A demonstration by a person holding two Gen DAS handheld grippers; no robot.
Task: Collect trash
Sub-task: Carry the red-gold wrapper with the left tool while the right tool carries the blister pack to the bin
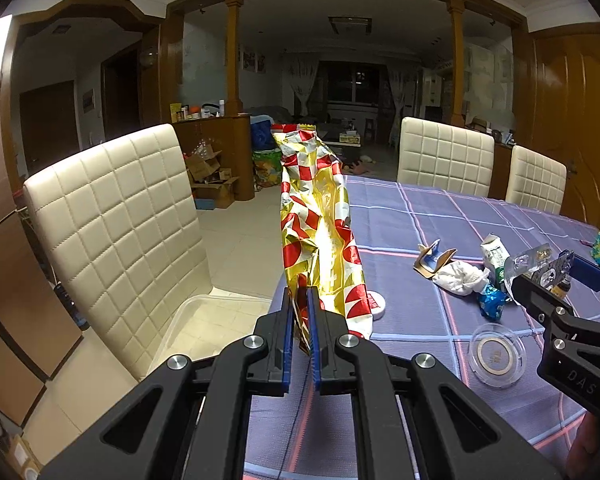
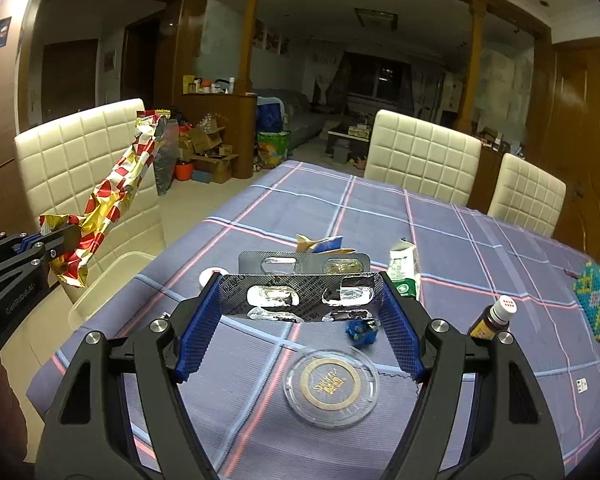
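My left gripper (image 1: 300,312) is shut on a long red, gold and white foil wrapper (image 1: 320,216), held up over the table's left edge; the wrapper also shows in the right wrist view (image 2: 108,196). My right gripper (image 2: 300,312) is shut on a used silver blister pack (image 2: 300,294), gripped by its two ends above the table; a second blister pack (image 2: 304,262) sits just behind it. On the plaid tablecloth (image 2: 380,208) lie a crumpled tissue (image 1: 460,278), a torn cardboard scrap (image 1: 432,260), a blue foil wrapper (image 1: 492,304), a small carton (image 2: 404,274) and a clear round lid (image 2: 331,384).
A clear plastic bin (image 1: 220,312) sits on the white chair (image 1: 112,220) left of the table. A small brown bottle (image 2: 494,318) and a beaded box (image 2: 598,304) stand at the right. Two more white chairs (image 2: 420,160) line the far side.
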